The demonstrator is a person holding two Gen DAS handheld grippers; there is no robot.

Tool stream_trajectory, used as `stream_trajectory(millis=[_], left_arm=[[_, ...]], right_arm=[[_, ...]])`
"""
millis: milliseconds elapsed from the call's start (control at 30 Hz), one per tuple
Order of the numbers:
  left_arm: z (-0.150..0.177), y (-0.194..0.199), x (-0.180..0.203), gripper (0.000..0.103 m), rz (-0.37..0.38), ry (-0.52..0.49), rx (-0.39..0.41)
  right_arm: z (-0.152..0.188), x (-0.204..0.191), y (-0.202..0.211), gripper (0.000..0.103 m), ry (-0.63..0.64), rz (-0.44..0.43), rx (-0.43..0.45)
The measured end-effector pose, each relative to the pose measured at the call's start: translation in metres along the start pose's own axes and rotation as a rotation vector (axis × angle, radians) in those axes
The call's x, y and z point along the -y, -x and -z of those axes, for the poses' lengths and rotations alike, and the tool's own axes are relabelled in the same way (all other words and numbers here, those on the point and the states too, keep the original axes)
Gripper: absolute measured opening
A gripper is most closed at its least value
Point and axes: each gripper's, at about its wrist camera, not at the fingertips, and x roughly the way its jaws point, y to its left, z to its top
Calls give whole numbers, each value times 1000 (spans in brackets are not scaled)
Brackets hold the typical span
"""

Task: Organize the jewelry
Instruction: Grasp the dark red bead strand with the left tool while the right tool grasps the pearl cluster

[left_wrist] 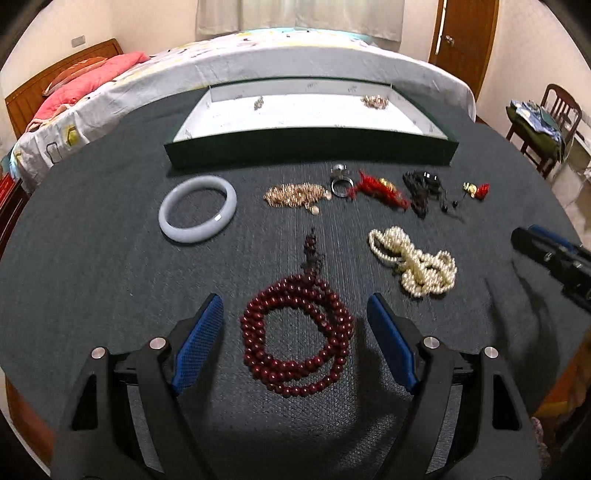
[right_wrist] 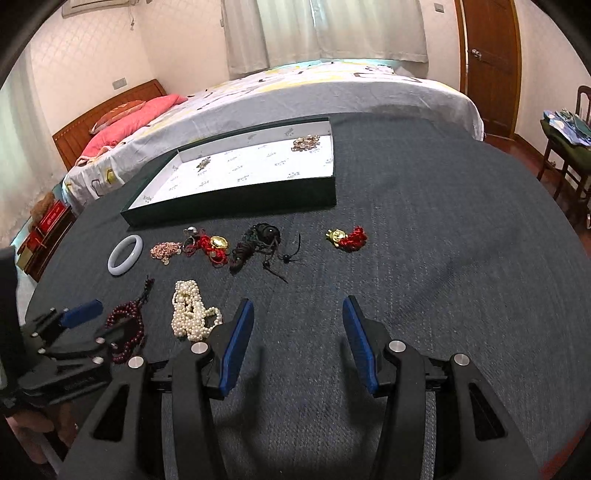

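A bed [right_wrist: 332, 92] with a pink pillow [right_wrist: 122, 129], curtained window [right_wrist: 332, 29], wooden door [right_wrist: 491, 66], and chair [left_wrist: 550, 122].

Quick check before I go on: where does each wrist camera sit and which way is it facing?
Left wrist: on the left gripper, angled down at the dark red bead necklace between its open fingers; right gripper at the right edge.
Right wrist: on the right gripper, angled down at bare dark cloth; left gripper at the lower left.
Shared: pearl necklace, pale bangle, green tray, bed.
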Motion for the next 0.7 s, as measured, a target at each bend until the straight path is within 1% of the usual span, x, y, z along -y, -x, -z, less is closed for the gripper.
stream_trajectory(millis=[100, 167, 200, 233, 267, 333, 367, 433, 533, 600, 667, 700], left_arm=[[4, -5, -1, 78, 4, 5, -18], [5, -5, -4, 73, 4, 5, -18], [5, -4, -5, 67, 4, 2, -15], [6, -3, -6, 58, 6, 2, -10], [6, -2, -8, 54, 8, 0, -6], [6, -1, -11, 39, 12, -2, -3], [6, 0, -13, 35, 15, -4, -1], [7, 1, -17, 21, 27, -2, 3], [7, 2, -23, 17, 34, 15, 6], [7, 3, -25, 16, 27, 18, 12], [5, 7, -28, 12, 20, 18, 25], [4, 9, -28, 11, 13, 14, 35]], right_arm=[[2, 0, 0, 50, -3, -4, 1], [2, -1, 0, 50, 0, -6, 1], [2, -2, -1, 50, 2, -8, -2], [3, -3, -1, 50, 3, -9, -4], [3, -4, -2, 50, 4, -10, -7], [4, -7, -4, 50, 10, -14, -13], [4, -9, -5, 50, 12, -16, -16], [4, -13, -6, 50, 20, -23, -20], [4, -23, -8, 50, 41, -38, -25], [4, -33, -12, 50, 63, -52, -34], [4, -40, -15, 50, 79, -67, -42], [4, -46, -18, 50, 90, -77, -48]])
